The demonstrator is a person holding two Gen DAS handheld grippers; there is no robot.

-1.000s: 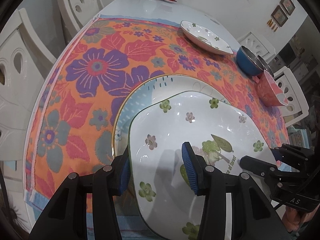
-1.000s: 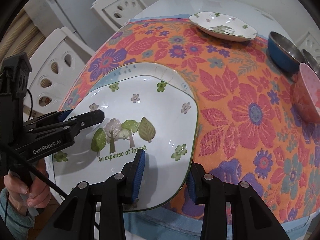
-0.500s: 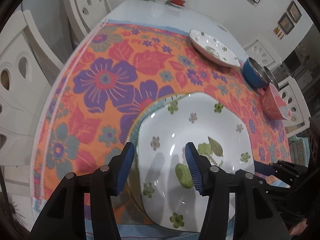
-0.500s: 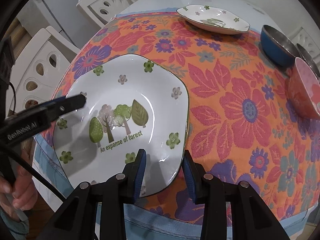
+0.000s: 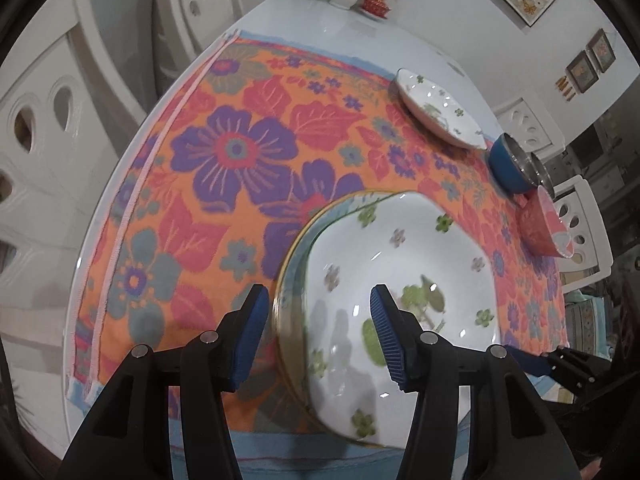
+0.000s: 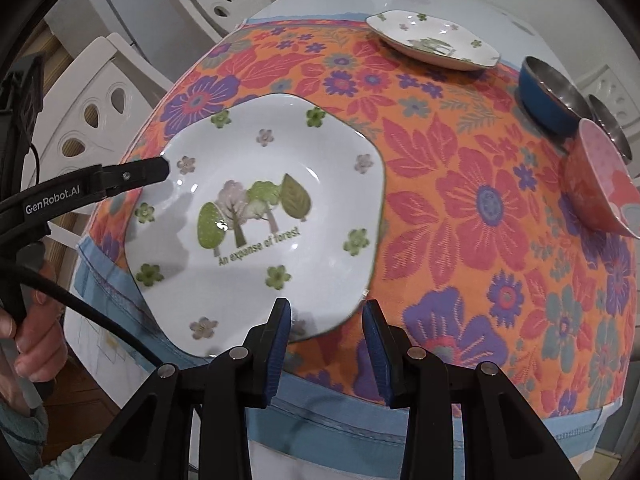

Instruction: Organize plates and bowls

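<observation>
On the far left of the right wrist view my left hand [image 6: 28,344] grips the handle of my left gripper [image 5: 316,316], whose black fingers [image 6: 132,172] reach in over the left rim of the forest plate [image 6: 256,220]. In the left wrist view its blue pads stand spread, one on each side of that rim, pressing on nothing. The forest plate is white, with small green and grey flowers, a cluster of trees and the words "An expanse of forest". It lies at the near edge of the table [image 5: 360,36] on the flowered cloth [image 6: 460,200]. It sits on top of a round gold-rimmed plate [image 5: 286,292], of which only a pale blue crescent shows at its left side in the left wrist view.

Next comes my right gripper [image 6: 326,334], low in the middle of its own view. Its jaws stand apart with the plate's near right rim just ahead of them; the pads do not press on it.

Farther right and at the far side of the cloth lies a second forest plate [image 6: 434,40]. Right of it stands a blue bowl [image 6: 548,96] with a steel lining, a steel bowl [image 6: 610,124] just behind it. Nearest the right edge, a pink bowl [image 6: 600,188] sits tilted.
</observation>
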